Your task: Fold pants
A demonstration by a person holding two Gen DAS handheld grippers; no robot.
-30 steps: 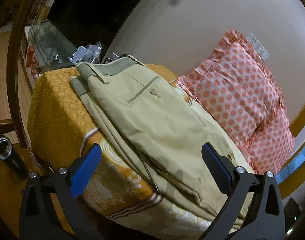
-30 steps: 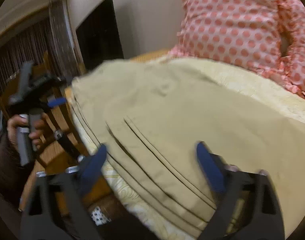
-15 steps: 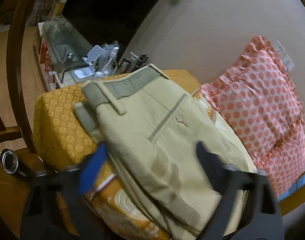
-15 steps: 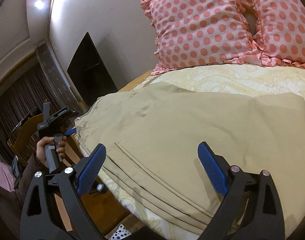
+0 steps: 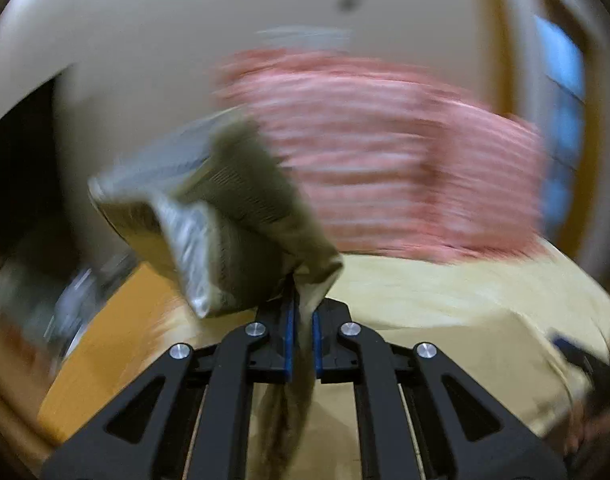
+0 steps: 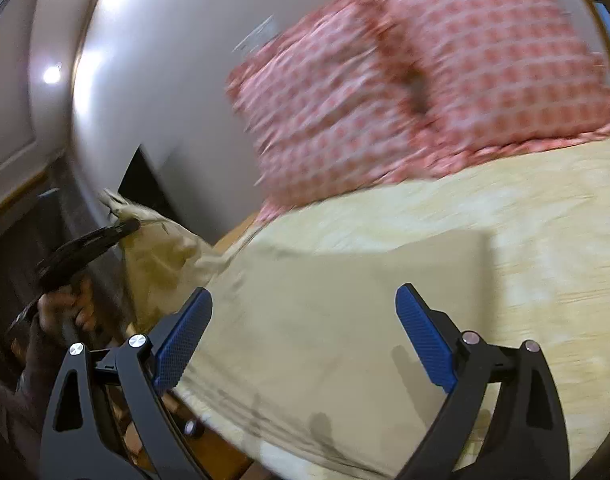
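Lifting the pants (image 5: 241,216) waistband, my left gripper (image 5: 301,320) clamped on it; right gripper (image 6: 305,336) hangs open above the legs. Fold incomplete.

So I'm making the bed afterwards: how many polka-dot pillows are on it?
2. One pink polka-dot pillow leans against the wall on the left; the second pillow stands right beside it, touching. The left wrist view is too blurred to show more.

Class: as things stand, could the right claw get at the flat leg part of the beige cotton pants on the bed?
Probably yes. The right claw is open, directly over the flat beige cotton pants, with nothing between.
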